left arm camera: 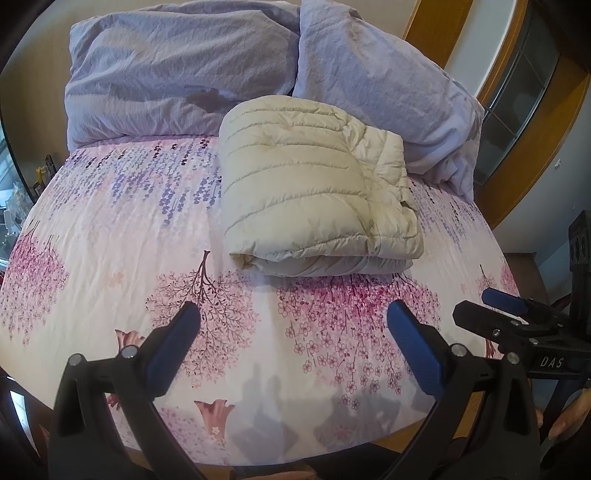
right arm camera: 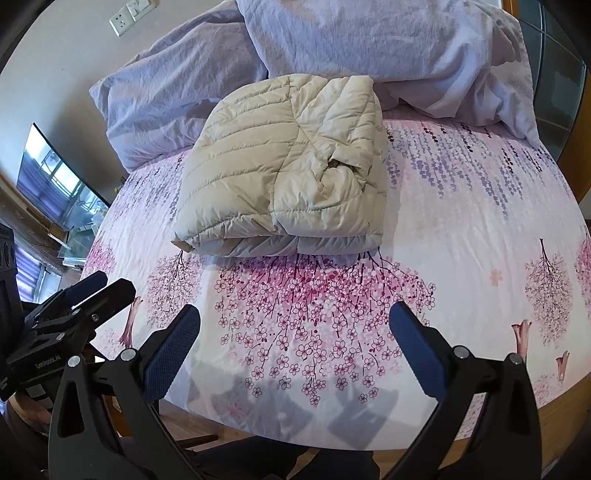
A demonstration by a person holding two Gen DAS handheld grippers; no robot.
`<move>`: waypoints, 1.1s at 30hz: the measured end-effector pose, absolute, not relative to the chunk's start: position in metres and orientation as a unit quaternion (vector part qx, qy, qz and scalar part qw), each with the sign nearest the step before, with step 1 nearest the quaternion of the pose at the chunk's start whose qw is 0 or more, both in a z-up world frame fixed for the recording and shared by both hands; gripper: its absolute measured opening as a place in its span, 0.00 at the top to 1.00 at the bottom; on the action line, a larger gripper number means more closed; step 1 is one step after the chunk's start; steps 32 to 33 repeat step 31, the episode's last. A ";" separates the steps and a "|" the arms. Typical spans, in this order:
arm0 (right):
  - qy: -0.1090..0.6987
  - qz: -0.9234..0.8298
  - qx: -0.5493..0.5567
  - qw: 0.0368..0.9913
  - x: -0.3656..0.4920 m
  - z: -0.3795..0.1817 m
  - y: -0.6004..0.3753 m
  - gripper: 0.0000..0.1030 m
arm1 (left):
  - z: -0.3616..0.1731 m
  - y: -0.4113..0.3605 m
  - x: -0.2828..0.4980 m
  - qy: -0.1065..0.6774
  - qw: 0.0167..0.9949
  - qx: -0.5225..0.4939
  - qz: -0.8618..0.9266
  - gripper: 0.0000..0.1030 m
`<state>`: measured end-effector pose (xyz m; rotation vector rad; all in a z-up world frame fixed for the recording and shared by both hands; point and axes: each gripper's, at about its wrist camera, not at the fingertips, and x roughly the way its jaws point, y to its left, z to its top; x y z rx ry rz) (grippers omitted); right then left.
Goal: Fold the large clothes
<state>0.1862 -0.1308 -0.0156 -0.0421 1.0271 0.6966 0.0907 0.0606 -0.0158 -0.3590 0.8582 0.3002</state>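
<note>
Cream folded jacket (left arm camera: 314,192) lies beyond both spread, empty tongs (left arm camera: 293,325).

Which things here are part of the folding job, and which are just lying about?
Job: puffer jacket, folded on the bed sheet; left gripper and right gripper, both open and empty.

Lying about: pillows, television, wall socket.

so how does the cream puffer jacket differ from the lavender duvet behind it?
The puffer jacket is cream, quilted in stitched rows and folded into a compact bundle; the lavender duvet is plain, crinkled and heaped loosely. The jacket is much smaller than the duvet. Both lie on the floral bed sheet, apart from both grippers.
</note>
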 end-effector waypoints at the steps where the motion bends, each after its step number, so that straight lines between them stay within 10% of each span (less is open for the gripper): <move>1: 0.481 0.326 -0.020 0.814 0.186 -0.016 -0.131 0.01 | -0.016 0.060 0.090 0.412 0.883 -0.172 0.144 0.02; 33: 0.485 0.327 -0.015 0.811 0.187 -0.018 -0.132 0.01 | -0.015 0.060 0.092 0.412 0.883 -0.174 0.144 0.02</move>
